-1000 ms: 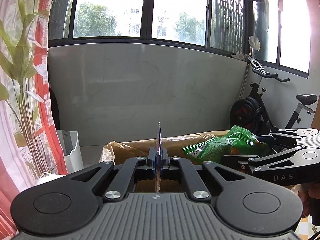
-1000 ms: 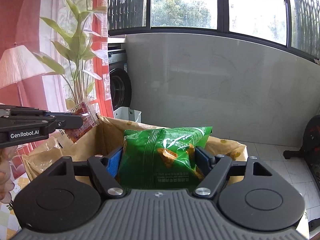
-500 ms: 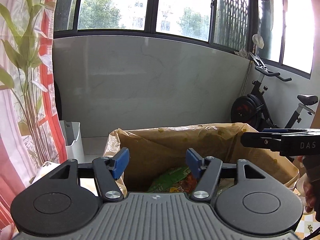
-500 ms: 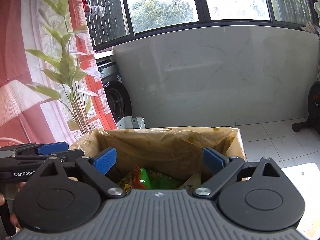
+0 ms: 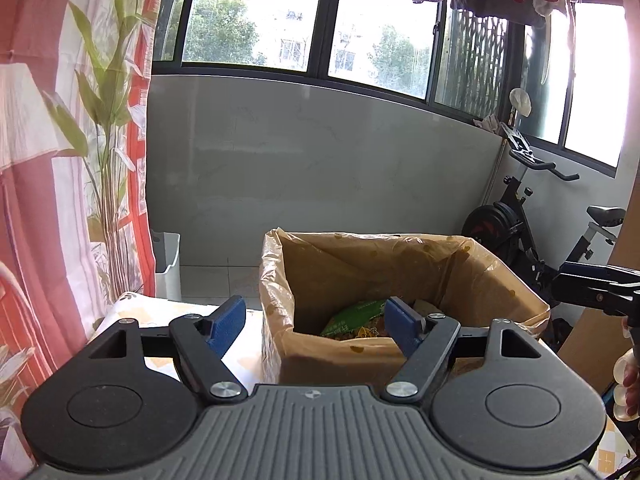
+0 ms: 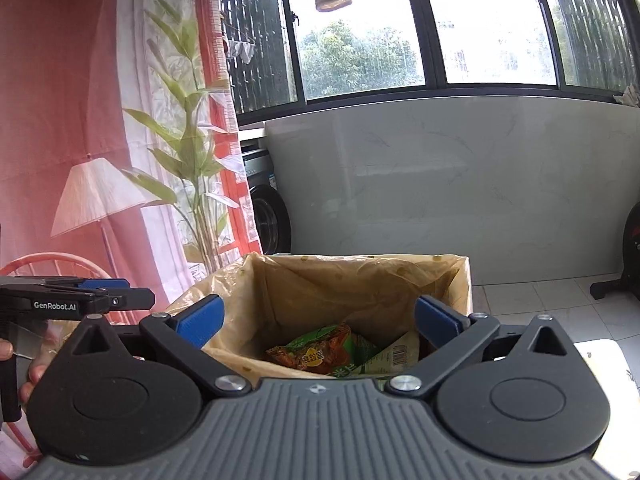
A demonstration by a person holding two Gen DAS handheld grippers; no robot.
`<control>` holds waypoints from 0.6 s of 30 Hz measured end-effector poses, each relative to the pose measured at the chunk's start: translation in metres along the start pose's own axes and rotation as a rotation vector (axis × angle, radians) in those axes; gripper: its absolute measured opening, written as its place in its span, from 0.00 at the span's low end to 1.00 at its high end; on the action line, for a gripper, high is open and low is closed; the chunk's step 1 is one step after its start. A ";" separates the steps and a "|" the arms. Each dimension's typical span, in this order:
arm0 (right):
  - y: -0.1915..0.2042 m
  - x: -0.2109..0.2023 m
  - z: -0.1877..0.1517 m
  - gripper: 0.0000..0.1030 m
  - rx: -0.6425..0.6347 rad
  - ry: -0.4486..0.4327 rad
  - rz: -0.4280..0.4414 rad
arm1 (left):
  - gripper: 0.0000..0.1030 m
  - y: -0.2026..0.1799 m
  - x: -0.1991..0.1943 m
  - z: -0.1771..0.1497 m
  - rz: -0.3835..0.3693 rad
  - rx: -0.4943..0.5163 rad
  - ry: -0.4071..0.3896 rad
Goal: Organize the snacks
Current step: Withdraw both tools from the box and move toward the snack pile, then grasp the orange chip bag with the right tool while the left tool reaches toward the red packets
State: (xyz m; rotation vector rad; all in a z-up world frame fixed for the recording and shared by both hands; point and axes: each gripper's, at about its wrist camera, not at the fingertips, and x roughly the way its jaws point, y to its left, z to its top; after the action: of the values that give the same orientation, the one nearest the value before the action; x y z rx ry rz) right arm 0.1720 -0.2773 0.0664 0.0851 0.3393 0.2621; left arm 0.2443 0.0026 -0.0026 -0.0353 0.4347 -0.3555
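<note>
Both tongs opening wide, nothing held — snacks sit in the box.
Left gripper (image 5: pixel 312 326) and right gripper (image 6: pixel 318 322) hang before the lined box (image 6: pixel 460 280); back away level — don't snag the liner.

Daylight floods through blown-out windows (image 5: pixel 256 12); sharp focus, fisheye bending at edges.

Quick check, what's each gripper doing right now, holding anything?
Left gripper: jaws opening, nothing between the pads.
Right gripper: jaws opening, holding nothing; the snack packets lie loose in the lined box below.
</note>
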 end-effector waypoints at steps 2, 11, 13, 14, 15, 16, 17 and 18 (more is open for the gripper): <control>0.002 -0.015 -0.015 1.00 0.002 -0.001 0.041 | 0.77 0.004 -0.015 -0.014 0.013 -0.009 -0.017; -0.002 -0.044 -0.099 1.00 0.046 0.200 -0.031 | 0.77 0.001 -0.033 -0.075 0.030 -0.081 0.032; -0.007 -0.045 -0.115 1.00 0.068 0.258 -0.081 | 0.77 0.001 -0.029 -0.087 0.029 -0.097 0.064; -0.009 -0.045 -0.121 1.00 0.076 0.288 -0.104 | 0.77 0.001 -0.027 -0.092 0.029 -0.096 0.078; -0.010 -0.045 -0.127 1.00 0.080 0.314 -0.123 | 0.77 0.001 -0.025 -0.097 0.030 -0.094 0.093; -0.012 -0.044 -0.134 1.00 0.083 0.349 -0.141 | 0.77 0.002 -0.022 -0.101 0.034 -0.097 0.110; -0.013 -0.044 -0.140 1.00 0.087 0.382 -0.152 | 0.77 0.004 -0.020 -0.104 0.038 -0.102 0.120; -0.013 -0.042 -0.145 1.00 0.090 0.411 -0.160 | 0.77 0.006 -0.019 -0.108 0.042 -0.109 0.127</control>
State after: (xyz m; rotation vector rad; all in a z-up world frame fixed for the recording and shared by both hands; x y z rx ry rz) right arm 0.0871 -0.2958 -0.0584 0.0918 0.7636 0.1038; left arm 0.1854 0.0196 -0.0931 -0.1103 0.5795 -0.2930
